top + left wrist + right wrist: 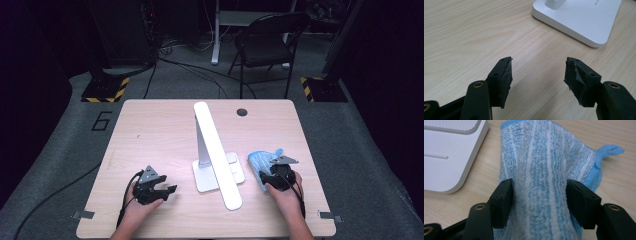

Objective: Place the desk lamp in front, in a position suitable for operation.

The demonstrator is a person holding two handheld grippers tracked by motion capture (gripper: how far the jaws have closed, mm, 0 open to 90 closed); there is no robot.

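A blue and white striped cloth [258,160] lies on the wooden table [155,130], right of a white desk lamp [216,152]. My right gripper [270,169] is at the cloth's near edge. In the right gripper view a raised fold of the cloth [544,157] runs up between the jaws of the right gripper [539,195]. The pads flank it without squeezing it, so that gripper is open. My left gripper [170,191] rests low on the table, left of the lamp's base [579,20]. The left gripper [539,72] is open over bare wood.
The lamp's long head [220,165] slants over its base [446,157] toward the table's front edge, between my two hands. A round cable hole [242,112] sits near the far edge. Beyond the table stand a black chair [267,40] and floor cables.
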